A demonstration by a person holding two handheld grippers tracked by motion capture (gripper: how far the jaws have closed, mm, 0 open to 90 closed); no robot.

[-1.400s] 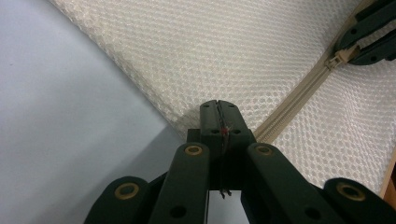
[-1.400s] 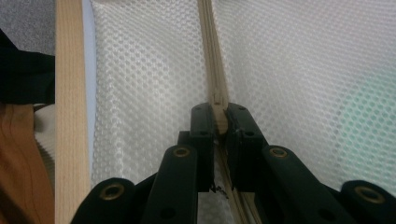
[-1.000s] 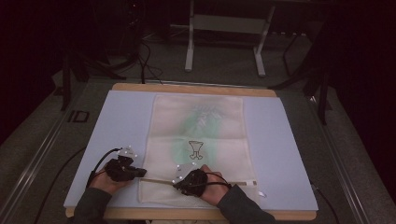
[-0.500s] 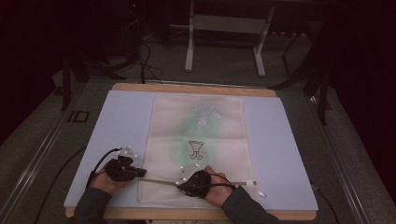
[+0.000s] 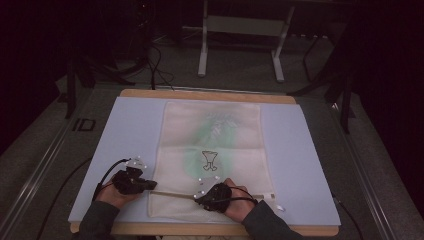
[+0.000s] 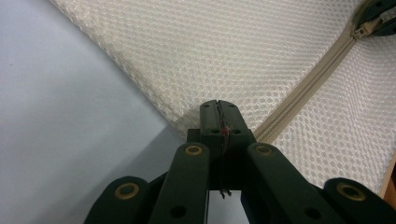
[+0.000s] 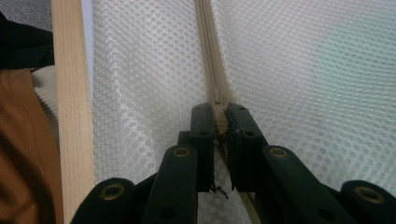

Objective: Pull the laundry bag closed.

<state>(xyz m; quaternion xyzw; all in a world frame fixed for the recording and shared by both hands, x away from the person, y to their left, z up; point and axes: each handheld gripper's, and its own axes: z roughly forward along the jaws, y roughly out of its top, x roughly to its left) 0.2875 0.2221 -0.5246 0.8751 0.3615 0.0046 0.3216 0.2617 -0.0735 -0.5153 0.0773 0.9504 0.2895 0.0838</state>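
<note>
Mesh laundry bag [image 5: 212,160] lies flat on the pale blue mat [image 5: 310,165], zipper [image 5: 172,193] running along the near edge between the two grippers.

Left gripper [image 5: 148,186]: jaws fully shut, pinching the bag's corner right at the end of the zipper tape [image 6: 299,98]. In the left gripper view the mesh edge [image 6: 140,88] fans out ahead of the tips, mat to their left. Likely an anchor grip, keeping the tape taut so it doesn't bunch.

Right gripper [image 5: 198,196]: jaws nearly closed, clamped on the zipper pull [image 7: 220,116] sitting between the tips. Zipper track [image 7: 208,51] extends straight ahead of them, mesh on both sides, wooden table edge [image 7: 70,107] off to their left.

Judgement: one hand holds, the other drives the slider. Both grips line up with the zipper, so pull force should go along the teeth rather than sideways. Something green [image 5: 200,150] shows through the mesh, beyond both grippers.
</note>
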